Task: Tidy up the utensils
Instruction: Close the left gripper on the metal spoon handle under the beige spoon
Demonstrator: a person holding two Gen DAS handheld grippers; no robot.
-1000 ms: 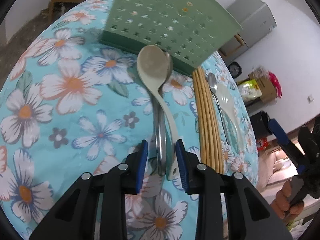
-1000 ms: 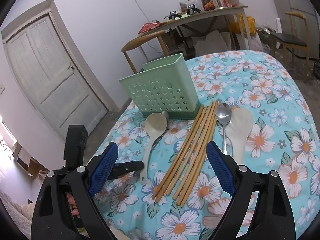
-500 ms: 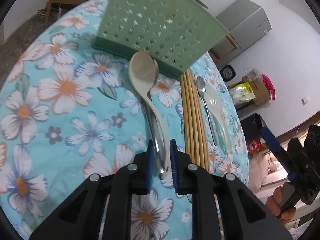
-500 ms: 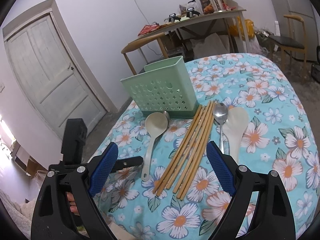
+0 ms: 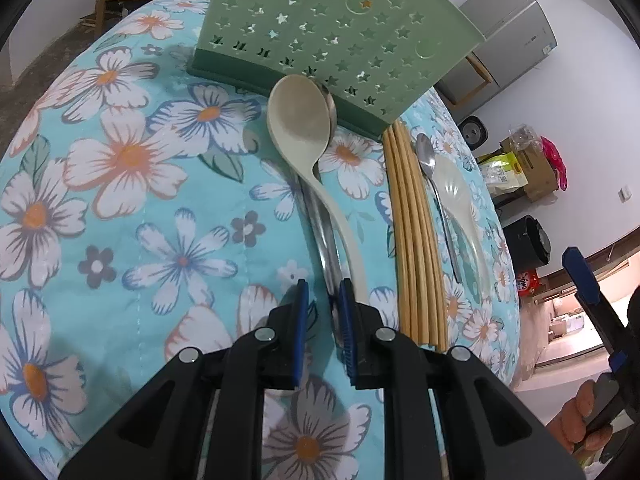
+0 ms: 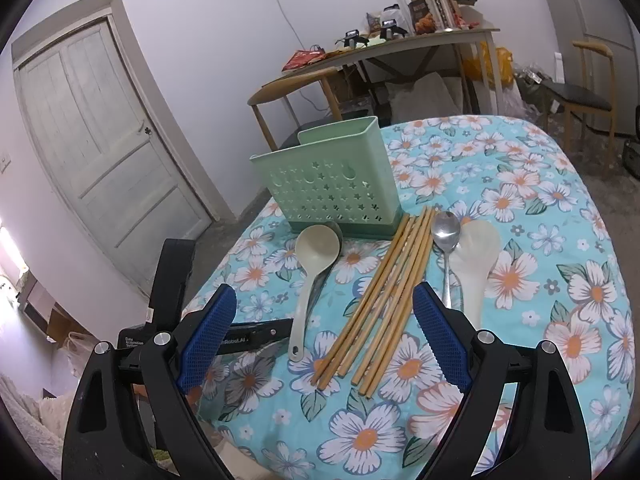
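Green holder (image 6: 332,184), interior unseen

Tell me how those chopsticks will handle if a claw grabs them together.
The chopsticks look thin, rigid, probably light. They lie loose, fanned apart at their near ends, so some would likely slip out or roll.

Turquoise floral tablecloth (image 6: 520,208); mint-green star-punched holder (image 6: 328,184); beige ladle (image 5: 304,136).

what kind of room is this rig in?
Likely a lived-in home room, not a lab: floral cloth on the table, panelled door, a cluttered side table with wooden chairs, and a fridge.
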